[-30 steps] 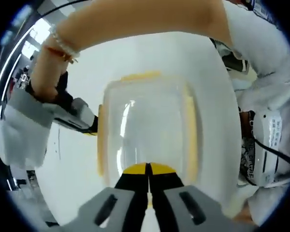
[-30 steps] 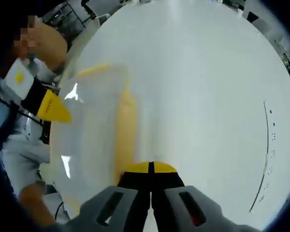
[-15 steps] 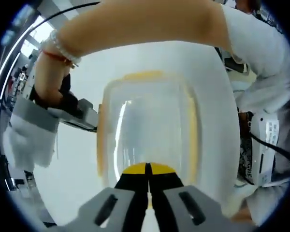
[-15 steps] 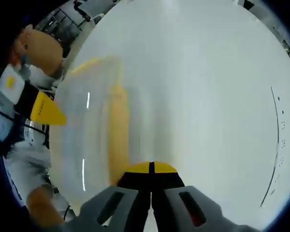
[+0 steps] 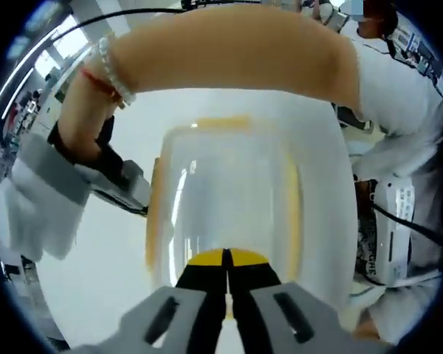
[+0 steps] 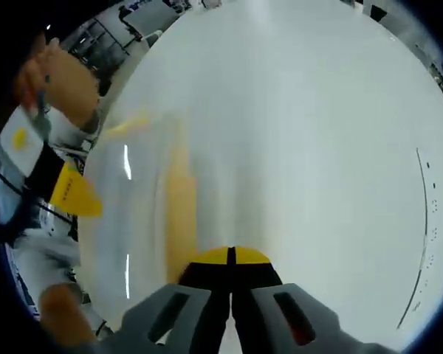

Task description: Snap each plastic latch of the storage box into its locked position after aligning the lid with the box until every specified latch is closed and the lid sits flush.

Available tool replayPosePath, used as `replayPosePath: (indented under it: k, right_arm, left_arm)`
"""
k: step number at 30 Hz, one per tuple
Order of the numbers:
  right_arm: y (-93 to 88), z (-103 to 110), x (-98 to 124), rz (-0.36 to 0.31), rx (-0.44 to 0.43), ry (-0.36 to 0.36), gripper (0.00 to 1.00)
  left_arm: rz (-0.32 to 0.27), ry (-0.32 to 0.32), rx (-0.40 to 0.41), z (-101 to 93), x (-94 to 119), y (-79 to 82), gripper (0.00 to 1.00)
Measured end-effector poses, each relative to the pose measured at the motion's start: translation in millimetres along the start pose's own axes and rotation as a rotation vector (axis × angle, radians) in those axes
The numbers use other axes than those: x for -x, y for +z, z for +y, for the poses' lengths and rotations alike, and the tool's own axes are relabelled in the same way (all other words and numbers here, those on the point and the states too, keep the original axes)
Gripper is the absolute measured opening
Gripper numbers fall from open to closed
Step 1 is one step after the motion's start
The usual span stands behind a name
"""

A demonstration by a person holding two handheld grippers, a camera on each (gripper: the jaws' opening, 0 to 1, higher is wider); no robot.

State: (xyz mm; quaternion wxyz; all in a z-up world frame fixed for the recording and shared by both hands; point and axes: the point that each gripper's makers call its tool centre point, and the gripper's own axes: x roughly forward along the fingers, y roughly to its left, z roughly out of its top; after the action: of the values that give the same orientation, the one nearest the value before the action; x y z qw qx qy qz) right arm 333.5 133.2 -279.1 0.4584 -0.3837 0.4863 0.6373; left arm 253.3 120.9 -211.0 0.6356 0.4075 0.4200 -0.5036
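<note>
Pressing its jaws together with nothing between them, the left claw (image 5: 226, 259) sits at the near edge of the clear storage box (image 5: 225, 199) with yellow latches (image 5: 293, 214) on the white worktop (image 6: 317, 147), while the right claw (image 6: 229, 258), likewise closed, meets the box's left side by a person's forearm (image 5: 229, 51).

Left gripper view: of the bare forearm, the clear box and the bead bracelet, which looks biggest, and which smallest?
1. Forearm and box: they cover similar areas, and the arm is nearer the camera, so I won't rank them.
2. Bracelet: clearly smallest.
</note>
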Motion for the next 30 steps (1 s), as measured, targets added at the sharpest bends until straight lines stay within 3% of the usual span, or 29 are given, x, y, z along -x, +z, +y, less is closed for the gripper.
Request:
replayPosePath:
  k: [5, 12, 13, 14, 16, 17, 18, 21, 24, 30]
  right_arm:
    - [2.7, 2.5, -1.7, 0.021, 0.002, 0.004, 0.00]
    - [3.5, 0.8, -0.5, -0.011, 0.001, 0.019, 0.00]
    - [11.2, -0.7, -0.7, -0.066, 0.019, -0.004, 0.00]
    - [7.2, 0.8, 0.2, -0.063, 0.003, 0.000, 0.00]
    - [14.4, -2.0, 1.8, -0.133, 0.036, -0.017, 0.00]
    - [26.2, -3.0, 4.0, -0.217, 0.052, -0.039, 0.00]
    - [31.1, -4.6, 5.9, -0.255, 0.058, -0.063, 0.00]
    - [36.1, -7.0, 9.4, -0.306, 0.080, -0.110, 0.00]
    - [44.6, -17.4, 29.6, -0.430, 0.078, -0.286, 0.00]
    - [50.3, -9.5, 76.8, -0.615, 0.018, -0.484, 0.05]
  left_arm:
    - [-0.003, 0.006, -0.006, -3.2, -1.0, 1.2, 0.00]
    - [-0.025, -0.001, 0.001, -2.8, -0.5, 2.6, 0.00]
    - [-0.032, -0.003, 0.004, -2.7, 0.1, 2.5, 0.00]
    - [-0.043, -0.003, -0.004, -3.4, 0.7, 2.6, 0.00]
    - [-0.066, -0.009, -0.004, -2.2, 1.4, 2.9, 0.00]
    - [-0.084, -0.016, 0.013, -1.8, 1.8, 3.5, 0.00]
    - [-0.098, -0.021, 0.017, -1.2, 2.4, 3.2, 0.00]
    - [-0.158, -0.032, 0.040, -1.2, 3.6, 3.5, 0.00]
    - [-0.223, -0.041, 0.076, -0.8, 5.3, 3.1, 0.00]
    - [-0.312, -0.036, 0.112, -4.3, 7.9, -0.3, 0.03]
